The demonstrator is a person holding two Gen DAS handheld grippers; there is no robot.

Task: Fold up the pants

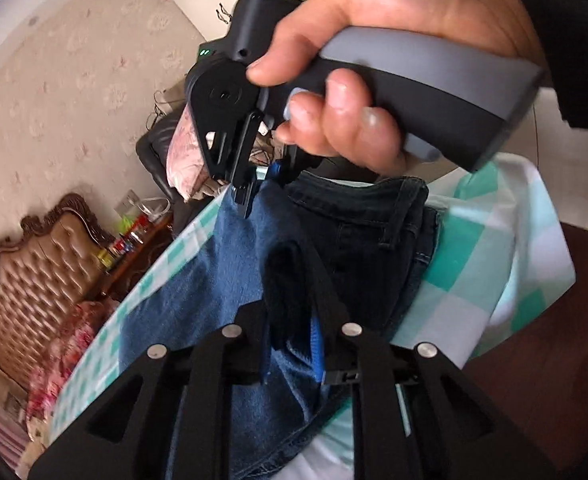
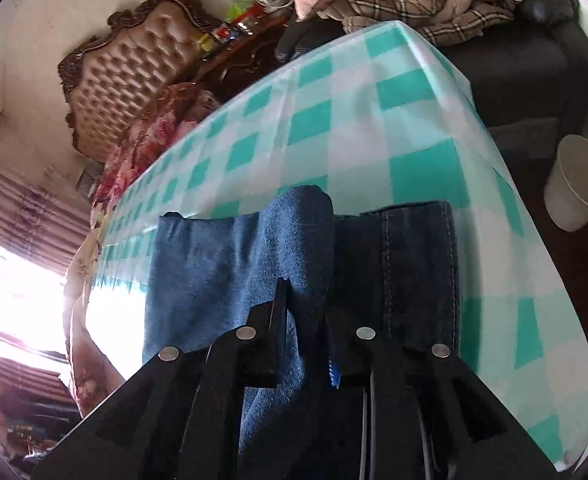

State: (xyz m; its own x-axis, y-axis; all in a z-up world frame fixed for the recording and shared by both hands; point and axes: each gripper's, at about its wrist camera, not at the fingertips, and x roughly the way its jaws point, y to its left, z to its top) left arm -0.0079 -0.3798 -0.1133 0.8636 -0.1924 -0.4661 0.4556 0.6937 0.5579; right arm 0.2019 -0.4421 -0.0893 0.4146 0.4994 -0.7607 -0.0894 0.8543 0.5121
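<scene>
Both hand-held grippers pinch the pants over the checked counter (image 2: 373, 120).
Left hand-held gripper (image 1: 294, 300) and right hand-held gripper (image 2: 305, 320) each clamp a bunched fold of the pants (image 2: 214, 264). Risk: thick denim slips from the narrow bite, or uneven pull skews the fold; the right hand (image 1: 373, 60) sits close, so they could collide.
</scene>
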